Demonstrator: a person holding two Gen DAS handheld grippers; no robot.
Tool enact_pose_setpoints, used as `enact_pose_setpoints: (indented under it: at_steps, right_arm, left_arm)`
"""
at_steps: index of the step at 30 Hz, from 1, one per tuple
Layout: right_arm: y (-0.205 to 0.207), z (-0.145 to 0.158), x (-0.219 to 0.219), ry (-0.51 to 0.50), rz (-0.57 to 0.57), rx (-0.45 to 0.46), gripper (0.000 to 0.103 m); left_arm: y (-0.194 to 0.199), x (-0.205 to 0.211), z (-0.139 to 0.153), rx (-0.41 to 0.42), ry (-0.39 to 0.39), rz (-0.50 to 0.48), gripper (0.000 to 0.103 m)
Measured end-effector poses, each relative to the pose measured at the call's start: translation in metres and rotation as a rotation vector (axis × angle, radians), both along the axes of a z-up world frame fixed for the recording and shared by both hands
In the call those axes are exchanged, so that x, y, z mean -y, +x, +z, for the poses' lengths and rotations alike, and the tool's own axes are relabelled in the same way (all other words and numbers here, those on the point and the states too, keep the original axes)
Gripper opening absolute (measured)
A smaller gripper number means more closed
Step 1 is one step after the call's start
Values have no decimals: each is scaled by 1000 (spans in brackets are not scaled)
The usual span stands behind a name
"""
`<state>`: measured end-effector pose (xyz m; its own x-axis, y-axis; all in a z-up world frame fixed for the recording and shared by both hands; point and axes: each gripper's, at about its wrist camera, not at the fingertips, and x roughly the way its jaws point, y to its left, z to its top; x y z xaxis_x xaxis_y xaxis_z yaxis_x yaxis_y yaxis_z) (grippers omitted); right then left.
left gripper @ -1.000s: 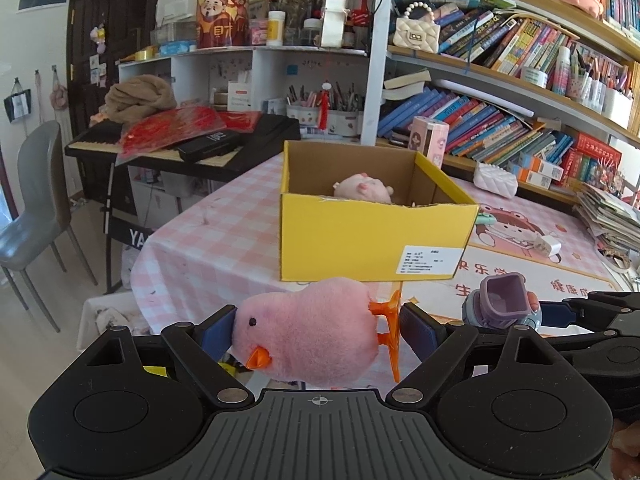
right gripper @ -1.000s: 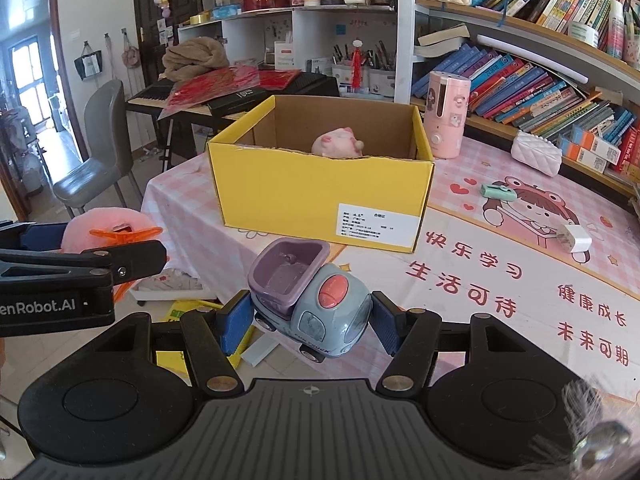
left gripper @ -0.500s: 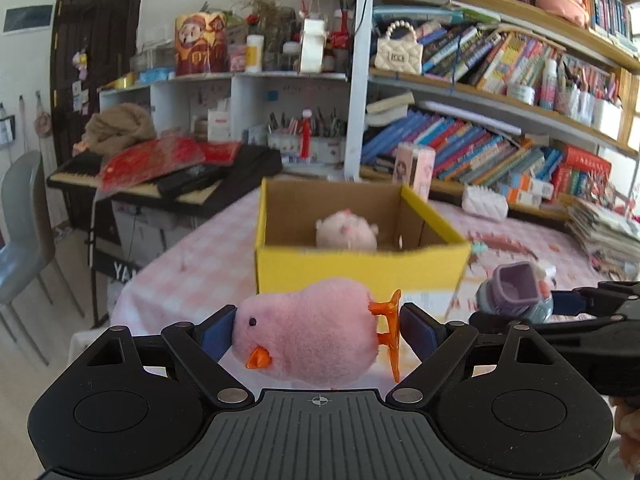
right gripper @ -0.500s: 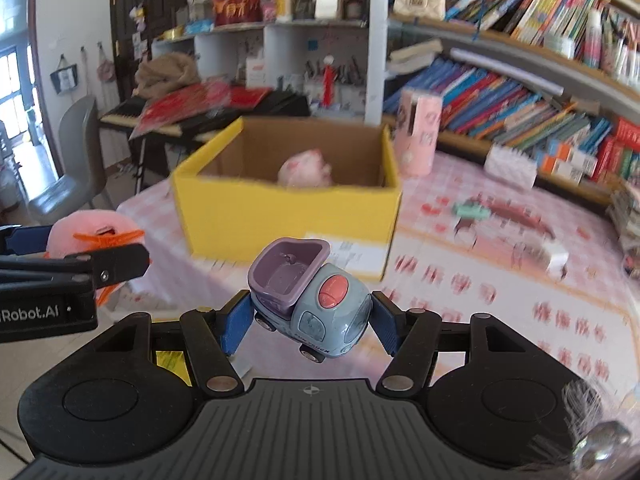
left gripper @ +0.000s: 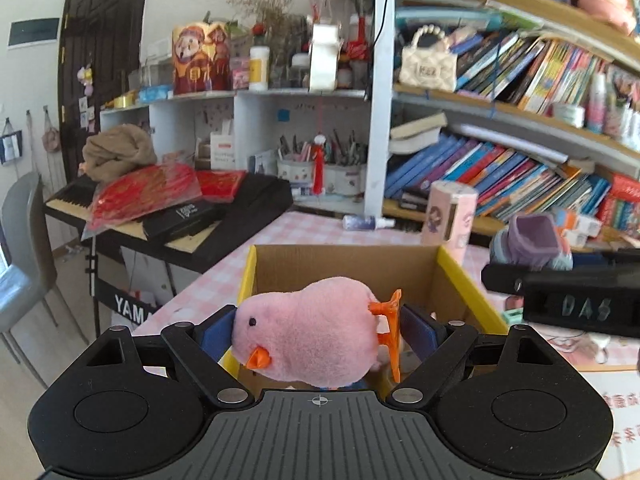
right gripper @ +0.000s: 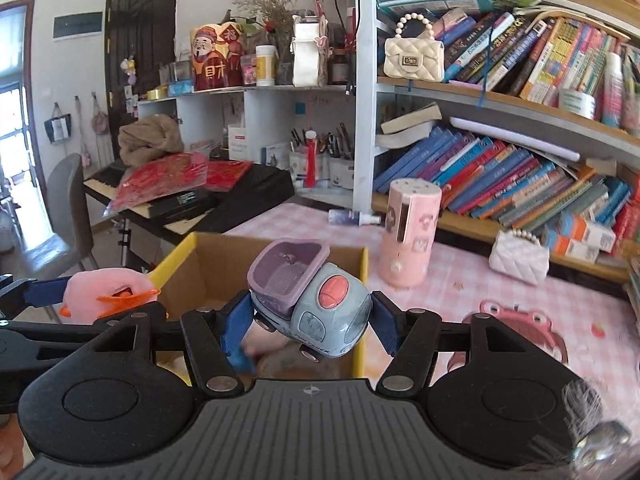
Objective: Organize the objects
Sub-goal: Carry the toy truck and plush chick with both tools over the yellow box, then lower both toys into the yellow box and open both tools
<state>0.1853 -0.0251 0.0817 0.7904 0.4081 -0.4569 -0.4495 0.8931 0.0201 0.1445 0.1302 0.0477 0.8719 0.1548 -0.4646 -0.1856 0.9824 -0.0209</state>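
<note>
My left gripper (left gripper: 318, 332) is shut on a pink plush chick (left gripper: 308, 330) with an orange beak and feet, held over the open yellow cardboard box (left gripper: 344, 268). My right gripper (right gripper: 310, 322) is shut on a grey-blue toy truck (right gripper: 316, 300) with a purple bucket, also over the box (right gripper: 362, 276). Each gripper shows in the other's view: the chick at the left (right gripper: 104, 294), the truck at the right (left gripper: 532, 242). A pink toy lies in the box under the truck, mostly hidden.
The box stands on a pink checked tablecloth (right gripper: 460, 280). A pink cylindrical holder (right gripper: 408, 236) stands right behind the box, a white quilted purse (right gripper: 518, 258) further right. Bookshelves (right gripper: 500, 168) run along the back. A keyboard piano (left gripper: 180, 216) and grey chair (left gripper: 24, 248) stand at left.
Both grippers have risen and moved forward with their toys, from in front of the box to above its opening. The view into the box is now mostly blocked by the toys.
</note>
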Motion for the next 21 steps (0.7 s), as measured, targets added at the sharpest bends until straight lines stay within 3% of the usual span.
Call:
enact_pose_setpoints:
  at_steps: [8, 21]
  right_arm:
    - [57, -5, -20, 8, 79, -32, 61]
    - [106, -58, -59, -152, 179, -190, 61]
  left_arm:
    - [40, 11, -26, -120, 32, -10, 88]
    - [70, 18, -59, -278, 86, -40, 89]
